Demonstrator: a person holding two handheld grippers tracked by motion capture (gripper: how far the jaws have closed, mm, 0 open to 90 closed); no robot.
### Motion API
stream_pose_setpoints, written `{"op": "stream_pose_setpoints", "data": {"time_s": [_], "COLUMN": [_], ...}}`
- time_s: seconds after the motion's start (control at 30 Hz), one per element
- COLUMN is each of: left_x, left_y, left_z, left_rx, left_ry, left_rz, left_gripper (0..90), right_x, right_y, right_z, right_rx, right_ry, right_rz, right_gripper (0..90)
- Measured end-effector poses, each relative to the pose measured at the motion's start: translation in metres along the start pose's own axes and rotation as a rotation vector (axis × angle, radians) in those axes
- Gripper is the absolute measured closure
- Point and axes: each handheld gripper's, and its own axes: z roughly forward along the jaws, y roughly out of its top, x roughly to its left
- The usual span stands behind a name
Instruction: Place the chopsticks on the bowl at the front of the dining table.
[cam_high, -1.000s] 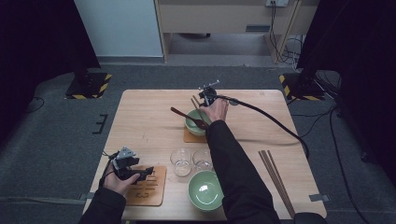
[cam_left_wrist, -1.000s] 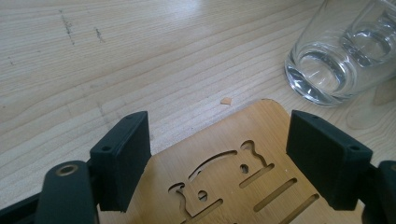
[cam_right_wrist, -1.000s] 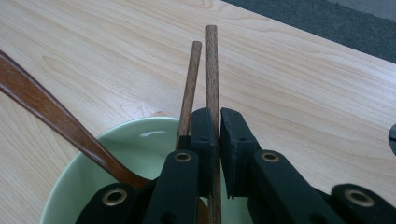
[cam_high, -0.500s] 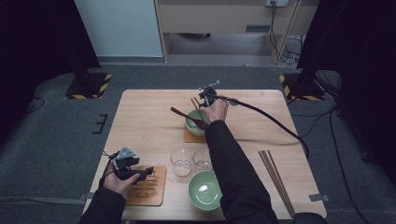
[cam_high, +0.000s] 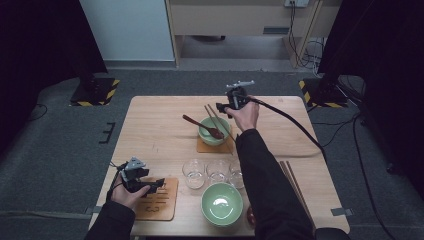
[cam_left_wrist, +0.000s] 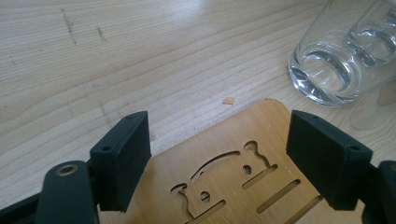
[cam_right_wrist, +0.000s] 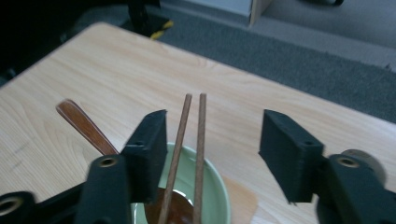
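Right gripper view: the right gripper (cam_right_wrist: 212, 154), its jaws just opened and apart, hovers above the chopsticks (cam_right_wrist: 198, 140), which rest free across the green bowl (cam_right_wrist: 217, 200); a wooden spoon (cam_right_wrist: 86, 128) points to ten o'clock. The left gripper (cam_left_wrist: 217, 158) gapes empty over a wooden coaster (cam_left_wrist: 233, 172).

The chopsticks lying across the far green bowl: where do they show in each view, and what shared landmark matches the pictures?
High view: the chopsticks lie across the far green bowl, above centre, left of the right claw.
Left gripper view: not in it.
Right gripper view: they run up the centre, between the open jaws, touched by neither pad.
Shared landmark: the brown wooden spoon resting in that bowl, left of the chopsticks.
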Motion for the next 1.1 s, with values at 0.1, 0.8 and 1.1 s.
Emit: {"op": "stream_pose_setpoints", "data": {"time_s": [0.1,0.8,1.1], "left_x": [0.000,-0.002,-0.002], "left_y": [0.001,-0.001,-0.001], "left_z": [0.002,0.005,0.005], "left_rx": [0.005,0.022,0.026], "left_ry": [0.000,0.005,0.007], "left_rz": [0.001,0.008,0.008], "left_gripper": [21.3,21.0,20.9], "right_x": [-0.010,-0.035,-0.029], "right_y": [-0.001,-0.098,-0.120], "right_z": [-0.021,-0.071,-0.070], "right_rx": [-0.048,-0.047,-0.019], "right_ry": [0.016,0.038,0.038], "right_rz": [-0.013,-0.105,-0.177], "right_gripper": [30.4,19.8,19.0]}}
